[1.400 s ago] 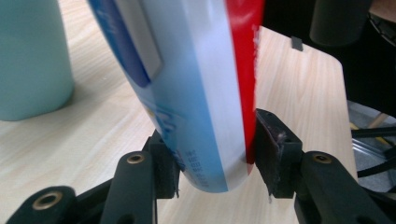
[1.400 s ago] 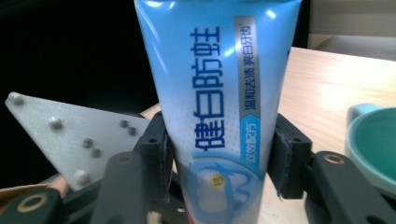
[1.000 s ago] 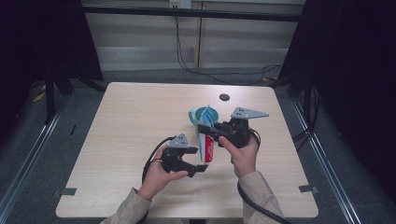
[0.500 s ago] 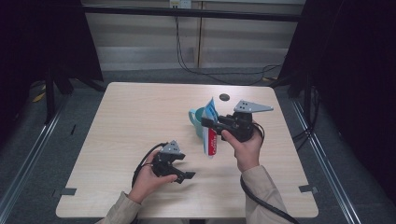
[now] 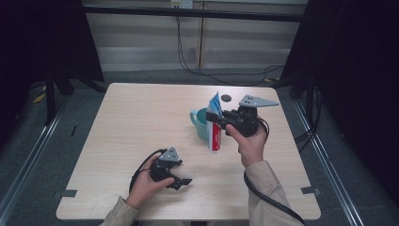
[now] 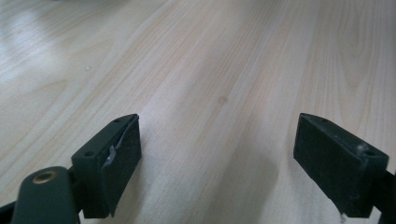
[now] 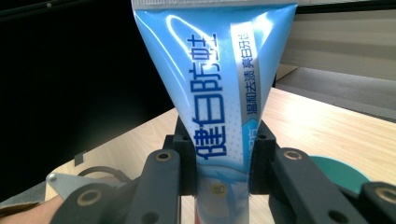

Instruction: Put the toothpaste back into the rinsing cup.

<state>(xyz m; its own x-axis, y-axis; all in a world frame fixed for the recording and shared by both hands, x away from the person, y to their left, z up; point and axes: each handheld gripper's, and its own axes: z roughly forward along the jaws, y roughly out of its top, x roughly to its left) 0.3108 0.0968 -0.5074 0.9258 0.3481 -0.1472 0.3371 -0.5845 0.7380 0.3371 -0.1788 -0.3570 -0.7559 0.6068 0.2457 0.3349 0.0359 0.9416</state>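
Observation:
A blue and white toothpaste tube [image 5: 214, 123] with a red lower end stands nearly upright in the air beside a teal cup [image 5: 201, 122]. My right gripper [image 5: 217, 117] is shut on the toothpaste tube [image 7: 219, 93] at its middle, crimped end up; the cup's rim [image 7: 343, 170] peeks out at the lower right of the right gripper view. My left gripper [image 5: 181, 180] rests low near the table's front edge, open. Its jaws stand wide apart over bare wood, one pad [image 6: 114, 161] at the left and the other at the right, nothing between them.
The light wooden table [image 5: 131, 127] has a small dark disc [image 5: 226, 98] near its back edge, behind the cup. Cables trail from both grippers toward the front. Dark floor and metal rails surround the table.
My right gripper has raised the tube and turned it from lying tilted to nearly upright beside the cup. My left gripper has let go and drawn back toward the front edge, open.

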